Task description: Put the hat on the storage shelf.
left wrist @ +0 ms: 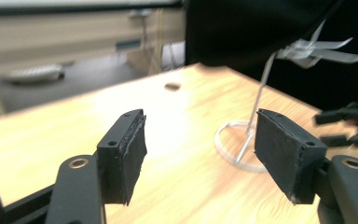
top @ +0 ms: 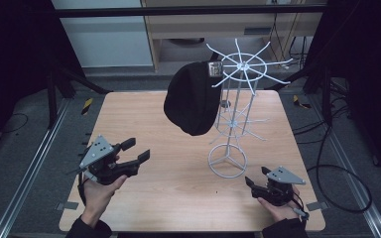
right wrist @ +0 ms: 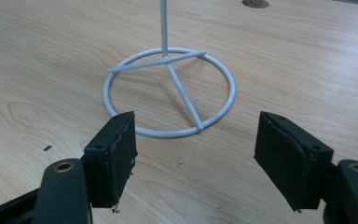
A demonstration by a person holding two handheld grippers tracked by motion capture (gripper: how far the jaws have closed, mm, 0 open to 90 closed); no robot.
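Two hand-held grippers flank a white wire rack [top: 233,106] standing upright on the wooden table [top: 178,188], its long axis vertical. From a top spoke hangs a soft black knitted hat [top: 192,97], dangling crown-down. We see the left gripper [top: 136,150] left of the rack's ring base, jaws wide, empty; the right gripper [top: 258,177], beside the base, likewise.

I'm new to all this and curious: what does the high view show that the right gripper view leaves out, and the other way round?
High view: a black cap hanging on the upper spokes of the white rack, both hands, and the left gripper, jaws apart with nothing in them. Right gripper view: a close look at the right gripper, its open pads holding nothing. Both: the rack's ring base on the wooden table.
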